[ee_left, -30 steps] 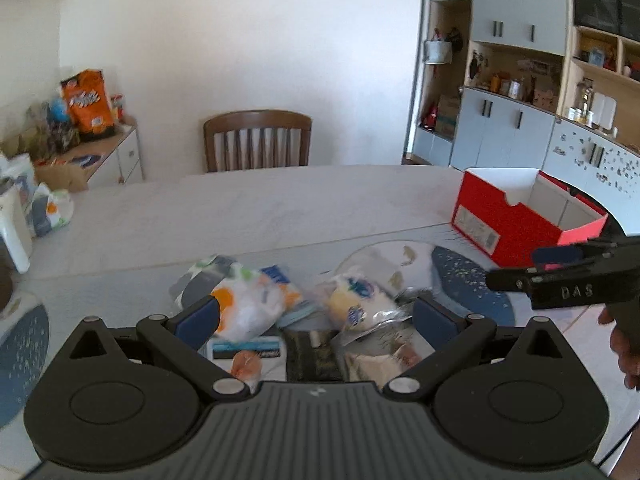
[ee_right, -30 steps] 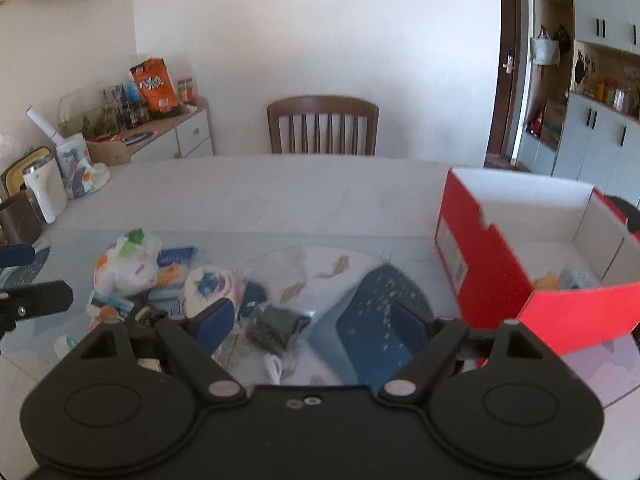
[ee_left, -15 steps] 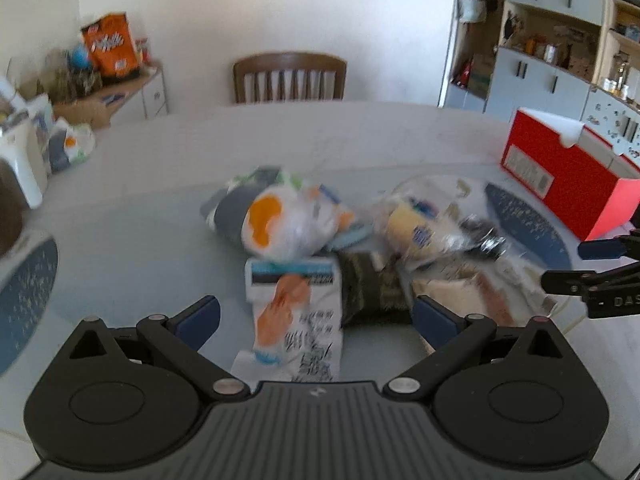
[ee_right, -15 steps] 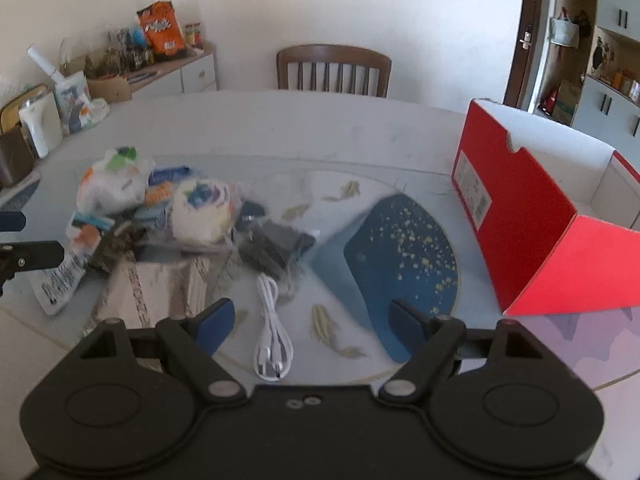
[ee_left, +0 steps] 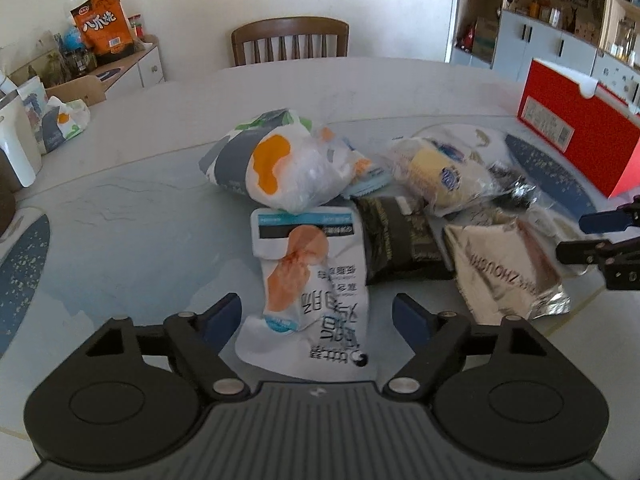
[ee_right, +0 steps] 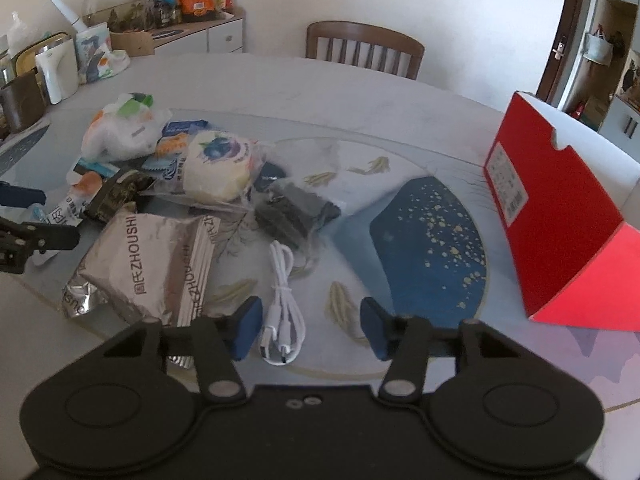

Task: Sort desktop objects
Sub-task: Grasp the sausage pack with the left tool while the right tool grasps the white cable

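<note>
A pile of snack packs lies on the glass-topped table [ee_left: 140,208]. My left gripper [ee_left: 316,320] hangs low over a white pouch with an orange picture [ee_left: 308,280]. The pouch lies between the closing jaws, and the pads are not pressing on it. My right gripper [ee_right: 311,332] is low over a coiled white USB cable [ee_right: 282,300]. Its jaws are closing around the cable with a gap still on the right side. A silver foil pack [ee_right: 148,264] lies just left of the cable. The red box [ee_right: 560,208] stands open-topped at the right. Each gripper shows at the other view's edge.
Behind the pouch lie a white-and-orange plastic bag [ee_left: 280,164], a dark packet [ee_left: 400,240] and a bagged bun [ee_left: 436,176]. A black item in clear wrap [ee_right: 292,212] sits beyond the cable, beside a blue placemat [ee_right: 432,248]. A wooden chair [ee_left: 290,40] stands at the far side.
Both grippers have come down toward the table and tipped downward. Both pairs of jaws have narrowed. The pouch now lies between the left fingers and the cable between the right ones.
</note>
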Demonstrator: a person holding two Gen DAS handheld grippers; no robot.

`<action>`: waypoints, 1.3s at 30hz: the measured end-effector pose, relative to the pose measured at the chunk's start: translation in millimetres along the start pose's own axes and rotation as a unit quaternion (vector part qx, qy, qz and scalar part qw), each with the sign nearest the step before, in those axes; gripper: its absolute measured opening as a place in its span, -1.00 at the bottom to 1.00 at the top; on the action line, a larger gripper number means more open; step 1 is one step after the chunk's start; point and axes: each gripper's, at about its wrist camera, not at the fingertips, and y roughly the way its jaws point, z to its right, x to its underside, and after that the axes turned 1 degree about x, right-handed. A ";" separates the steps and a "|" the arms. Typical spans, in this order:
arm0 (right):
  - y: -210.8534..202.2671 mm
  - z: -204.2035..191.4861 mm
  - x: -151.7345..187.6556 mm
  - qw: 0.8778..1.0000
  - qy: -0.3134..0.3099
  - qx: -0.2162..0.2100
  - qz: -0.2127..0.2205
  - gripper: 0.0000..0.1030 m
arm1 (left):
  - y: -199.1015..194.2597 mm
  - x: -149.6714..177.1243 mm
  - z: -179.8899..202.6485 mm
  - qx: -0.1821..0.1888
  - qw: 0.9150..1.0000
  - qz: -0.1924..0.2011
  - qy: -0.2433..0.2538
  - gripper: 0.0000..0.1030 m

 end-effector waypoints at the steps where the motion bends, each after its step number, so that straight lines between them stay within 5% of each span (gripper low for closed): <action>1: 0.5 -0.6 -0.2 1.000 -0.001 -0.002 -0.002 -0.11 | 1.0 0.2 -0.9 -0.001 1.000 -0.002 -0.001 0.47; 6: 1.1 -0.8 -1.6 1.000 -0.003 -0.013 -0.004 -0.22 | 0.4 0.4 -3.4 -0.001 1.000 -0.003 -0.007 0.27; 11: 1.1 -0.8 -3.2 0.999 0.005 -0.032 -0.011 -0.57 | -0.9 0.0 -3.5 0.001 1.000 -0.004 -0.009 0.19; 39: -43.4 15.0 -2.1 0.997 0.073 -0.018 -0.013 -0.63 | -50.9 -1.9 -2.3 0.044 0.998 0.014 -0.039 0.05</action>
